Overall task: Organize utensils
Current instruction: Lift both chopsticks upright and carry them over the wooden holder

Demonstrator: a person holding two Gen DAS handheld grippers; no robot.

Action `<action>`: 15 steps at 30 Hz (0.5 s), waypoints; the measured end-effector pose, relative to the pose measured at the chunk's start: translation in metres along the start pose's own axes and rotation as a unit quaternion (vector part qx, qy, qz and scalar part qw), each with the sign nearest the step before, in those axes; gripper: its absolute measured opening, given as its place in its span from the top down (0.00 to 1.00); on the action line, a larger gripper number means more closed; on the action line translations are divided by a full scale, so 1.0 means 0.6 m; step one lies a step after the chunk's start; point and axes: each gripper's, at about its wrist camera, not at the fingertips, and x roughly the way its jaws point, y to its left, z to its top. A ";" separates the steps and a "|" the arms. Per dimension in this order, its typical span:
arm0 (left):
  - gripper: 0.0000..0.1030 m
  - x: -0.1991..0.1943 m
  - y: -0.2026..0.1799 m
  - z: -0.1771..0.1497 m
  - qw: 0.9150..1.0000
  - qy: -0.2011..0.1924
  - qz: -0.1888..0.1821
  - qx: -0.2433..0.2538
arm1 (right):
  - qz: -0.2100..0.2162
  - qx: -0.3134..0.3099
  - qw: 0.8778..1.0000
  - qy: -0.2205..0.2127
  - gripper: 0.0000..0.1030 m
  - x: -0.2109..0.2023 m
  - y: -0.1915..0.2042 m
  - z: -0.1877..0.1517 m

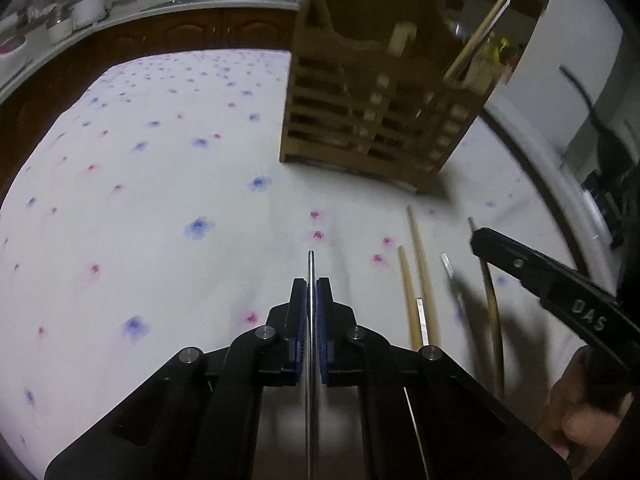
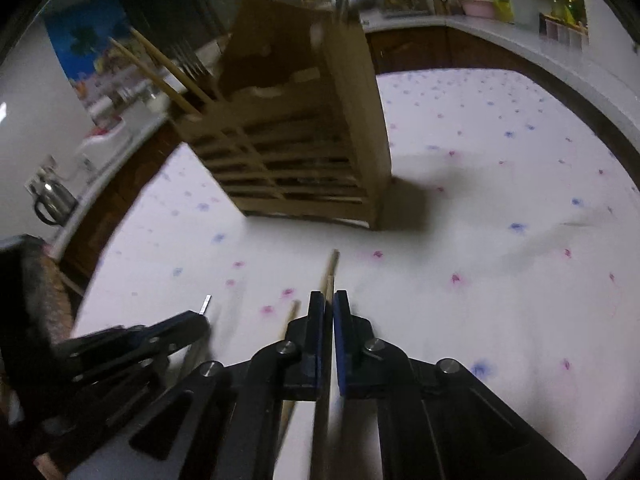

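Clamped in left gripper: thin metal utensil, tip jutting past the pads. Pinched in right gripper: wooden chopstick. Ahead of both, upright on flowered tablecloth: wooden utensil holder. Right of left tongs: loose chopsticks.

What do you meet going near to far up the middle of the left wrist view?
Left gripper shut on a metal chopstick → flowered tablecloth → wooden utensil holder → kitchen counter.
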 end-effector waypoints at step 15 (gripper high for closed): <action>0.96 -0.219 0.007 0.030 0.990 -0.125 -0.063 -0.021 | 0.053 0.006 0.989 -0.142 0.95 -0.216 0.022 0.036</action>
